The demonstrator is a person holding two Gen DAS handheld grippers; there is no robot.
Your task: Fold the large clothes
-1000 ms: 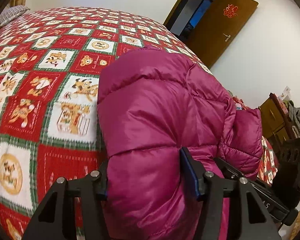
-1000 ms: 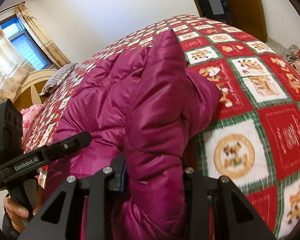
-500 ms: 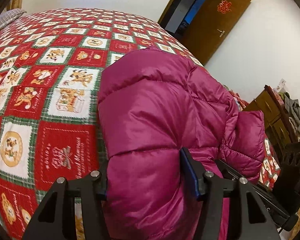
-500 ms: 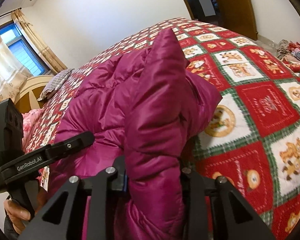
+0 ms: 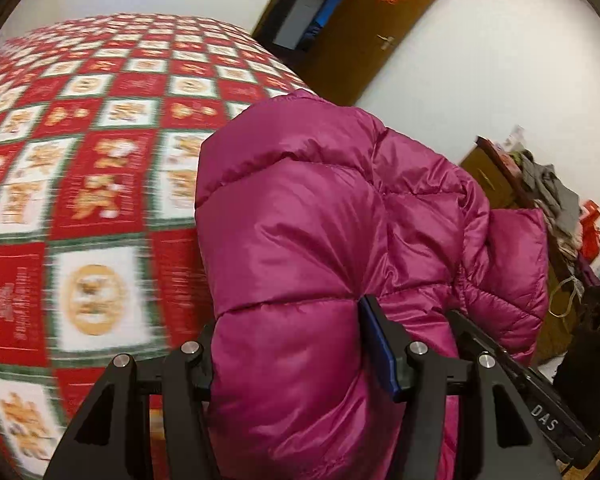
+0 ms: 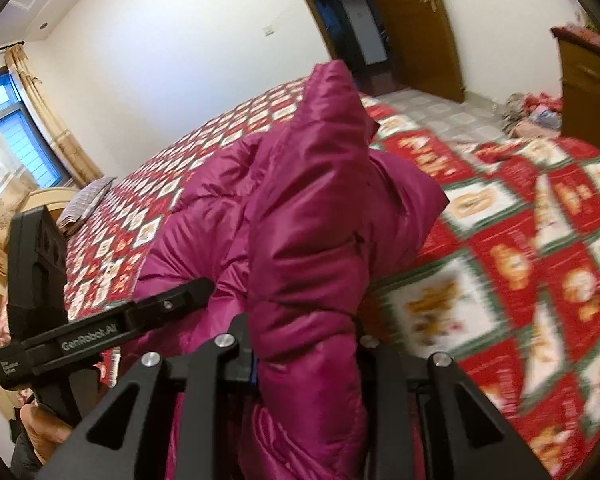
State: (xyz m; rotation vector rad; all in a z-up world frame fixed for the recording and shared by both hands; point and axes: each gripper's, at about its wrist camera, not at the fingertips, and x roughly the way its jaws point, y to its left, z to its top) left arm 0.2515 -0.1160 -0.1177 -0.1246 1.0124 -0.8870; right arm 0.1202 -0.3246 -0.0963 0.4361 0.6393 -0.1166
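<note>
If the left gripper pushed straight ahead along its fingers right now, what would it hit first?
The magenta puffer jacket: the left gripper is already clamped on a thick fold of it, and the padding bulges directly ahead. Beyond that lies the red patchwork bedspread, though depth there is unclear.

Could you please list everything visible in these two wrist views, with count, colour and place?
Puffer jacket: one, magenta, bunched over the bed, gripped at two spots.
Quilt: one, red, white and green squares, covering the bed.
Pillow: one, grey striped, at the headboard.
Door: one, brown, open, back wall.
Window: one, blue panes with beige curtains, far left.
Cabinet: one, brown, clothes piled on it, at right.
Left tongs: one, black, shut on the jacket.
Right tongs: one, black, jaws closing on the jacket between them.
Hand: one, holding the left tongs' handle.
</note>
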